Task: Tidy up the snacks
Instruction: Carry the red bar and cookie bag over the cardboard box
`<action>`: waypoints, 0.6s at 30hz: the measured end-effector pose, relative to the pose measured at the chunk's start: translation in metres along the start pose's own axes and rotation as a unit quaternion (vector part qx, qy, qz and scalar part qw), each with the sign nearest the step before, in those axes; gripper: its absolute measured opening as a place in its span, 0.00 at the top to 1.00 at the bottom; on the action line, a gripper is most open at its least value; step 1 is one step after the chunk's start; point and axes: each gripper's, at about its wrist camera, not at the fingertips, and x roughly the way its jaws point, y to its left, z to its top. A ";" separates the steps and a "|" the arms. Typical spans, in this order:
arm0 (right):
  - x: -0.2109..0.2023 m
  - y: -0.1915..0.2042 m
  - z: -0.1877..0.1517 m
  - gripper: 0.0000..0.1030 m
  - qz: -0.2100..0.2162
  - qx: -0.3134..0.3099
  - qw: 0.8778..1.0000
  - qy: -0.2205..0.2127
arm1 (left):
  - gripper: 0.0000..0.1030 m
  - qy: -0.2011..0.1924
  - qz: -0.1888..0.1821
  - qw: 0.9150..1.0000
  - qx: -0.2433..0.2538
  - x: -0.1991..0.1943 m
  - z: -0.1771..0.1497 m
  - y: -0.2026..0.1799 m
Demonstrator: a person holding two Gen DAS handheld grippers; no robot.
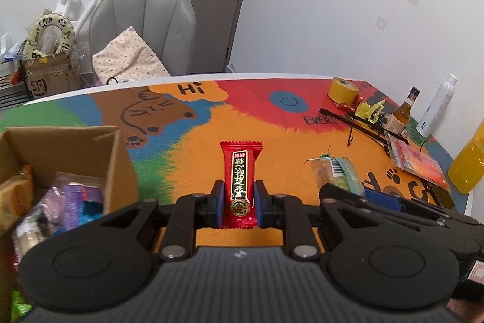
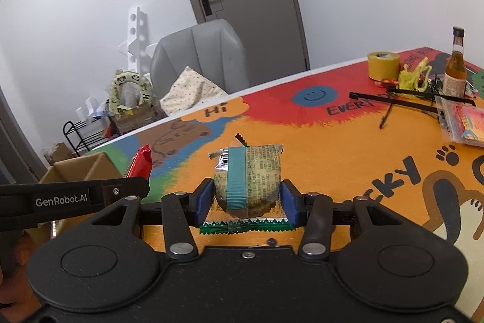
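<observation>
A glossy red candy wrapper (image 1: 240,182), long and narrow with crimped zigzag ends and a black-and-gold label strip, stands lengthwise between the blue pads of the left gripper (image 1: 239,202), whose jaws are drawn close together and clamped on its lower half. Left of that gripper sits an open cardboard box (image 1: 113,162) of plain brown corrugated board, with crinkled purple, blue and tan snack packets (image 1: 72,202) piled inside.

The right gripper (image 2: 246,202) has its jaws set wider, pressed against both sides of a plump, rounded biscuit pack (image 2: 249,180) in clear film printed with small text, a teal band running down it and a green saw-tooth seam at its near end. In the right wrist view the red wrapper (image 2: 140,165) and the left gripper's black arm lie just to the left, with the box (image 2: 78,168) beyond them.

Ahead of both tools stretches a table (image 1: 302,141) covered in a bright painted cloth of orange, red, blue and green, with a cartoon bear and a smiley face. Far ahead and to the right of the grippers are a squat roll of yellow tape (image 2: 383,65), a small amber glass bottle (image 2: 455,65), thin black sticks (image 2: 402,102) and a flat clear bag (image 2: 466,123) with pink-orange contents. A white spray bottle (image 1: 435,108) and a yellow plastic bottle (image 1: 469,162) stand at the far right edge in the left wrist view.
</observation>
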 end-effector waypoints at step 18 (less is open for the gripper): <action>-0.011 0.061 0.004 0.55 0.046 -0.034 0.998 -0.015 | 0.82 -0.032 0.030 0.999 -0.030 -0.067 -0.003 0.065</action>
